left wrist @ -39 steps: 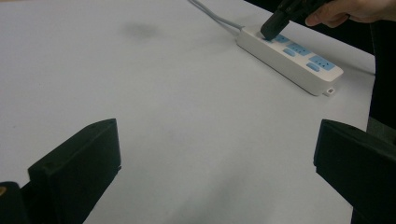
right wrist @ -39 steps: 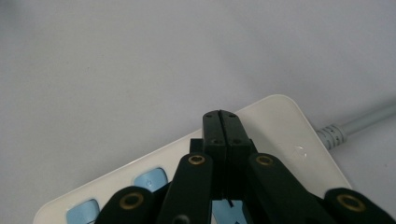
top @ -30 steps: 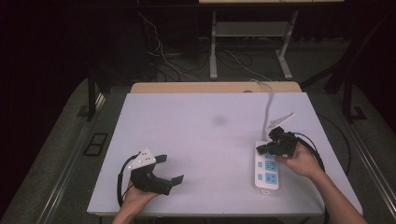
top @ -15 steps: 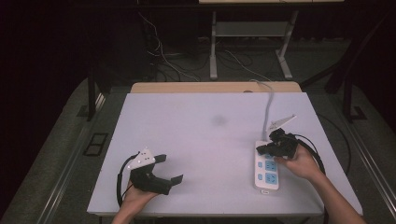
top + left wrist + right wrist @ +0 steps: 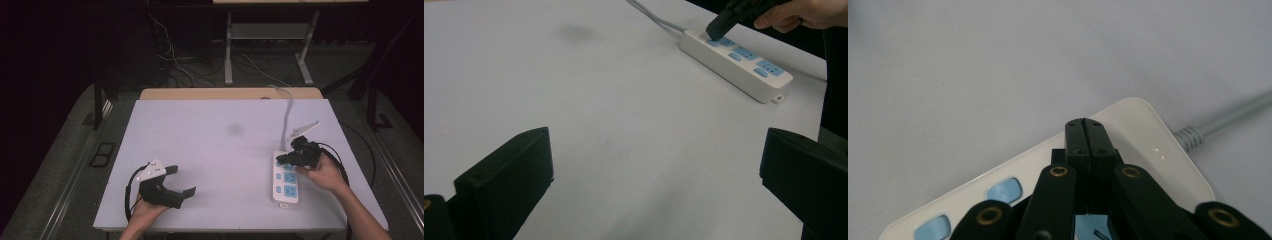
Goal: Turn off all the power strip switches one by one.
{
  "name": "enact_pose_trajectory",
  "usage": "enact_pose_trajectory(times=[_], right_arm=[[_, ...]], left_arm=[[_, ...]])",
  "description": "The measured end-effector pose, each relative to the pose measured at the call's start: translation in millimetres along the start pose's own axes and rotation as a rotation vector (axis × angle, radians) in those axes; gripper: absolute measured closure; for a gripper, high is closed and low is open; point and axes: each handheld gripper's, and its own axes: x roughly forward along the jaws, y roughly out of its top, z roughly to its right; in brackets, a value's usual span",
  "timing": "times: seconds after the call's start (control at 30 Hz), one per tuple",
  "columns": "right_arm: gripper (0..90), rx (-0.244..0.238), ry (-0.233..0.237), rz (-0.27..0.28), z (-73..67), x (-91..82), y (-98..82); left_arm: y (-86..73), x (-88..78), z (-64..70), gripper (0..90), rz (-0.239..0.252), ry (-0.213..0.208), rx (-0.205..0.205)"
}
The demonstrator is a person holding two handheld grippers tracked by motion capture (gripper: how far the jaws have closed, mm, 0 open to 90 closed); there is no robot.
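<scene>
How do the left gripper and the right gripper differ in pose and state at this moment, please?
The left gripper has its jaws spread wide over bare table, while the right gripper has its jaws pressed together. The left gripper touches nothing; the right gripper's tip sits on the cord end of the power strip. Both are black, and each is held in a hand.

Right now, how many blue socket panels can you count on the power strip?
3 on the power strip: two in its near half; one at the cable end, partly under the right gripper. None seems hidden.
</scene>
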Motion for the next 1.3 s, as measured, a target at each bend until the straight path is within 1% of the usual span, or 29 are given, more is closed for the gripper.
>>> enact_pose_trajectory(times=[0.03,0.1,0.13,0.23,0.37,0.7,0.77,0.83,0.9,1.0,1.07,1.2,1.3], right_arm=[[90.0,0.005,-0.001,-0.001,0.6,-0.5,-0.7],[90.0,-0.002,-0.015,-0.012,1.4,0.0,-2.4],[90.0,0.006,-0.009,-0.009,2.0,-0.3,-3.1],[90.0,0.005,-0.006,0.005,2.9,-1.3,-5.6],[90.0,0.015,-0.008,0.017,2.7,-4.7,-7.5],[89.6,0.04,-0.02,0.1,3.3,-23.5,-12.6],[86.0,0.053,-0.028,0.125,3.7,-27.6,-15.1],[81.4,0.076,-0.031,0.149,3.4,-31.5,-18.1],[72.7,0.096,-0.045,0.171,2.6,-35.1,-21.4],[62.4,0.116,-0.065,0.202,-0.2,-39.8,-26.8],[56.5,0.142,-0.062,0.227,-2.9,-43.5,-32.0],[45.3,0.178,-0.062,0.273,-7.7,-49.6,-41.5],[34.4,0.21,-0.074,0.306,-12.3,-54.2,-49.6]], left_arm=[[0.0,0.0,0.1,0.0,0.001,-0.001,0.001],[0.0,0.0,0.1,0.0,0.0,-0.001,0.001],[0.0,0.0,0.0,0.0,0.0,0.0,0.0],[-0.1,-0.2,-0.5,0.0,0.002,0.0,-0.002],[-0.2,0.1,-0.3,0.0,0.0,0.0,-0.002],[0.0,0.0,0.0,0.0,0.002,0.0,-0.003],[-0.1,0.0,0.3,0.0,0.002,0.0,-0.003],[-0.1,0.1,0.6,0.0,0.001,-0.001,-0.003],[-0.1,0.0,0.9,0.0,0.002,-0.001,-0.002],[0.0,0.1,1.1,0.0,0.004,-0.001,-0.004],[0.0,0.2,1.4,0.0,0.004,-0.002,-0.003],[0.2,0.3,1.9,0.0,0.005,-0.004,-0.003],[0.4,0.1,2.2,0.0,0.005,-0.004,-0.002]])
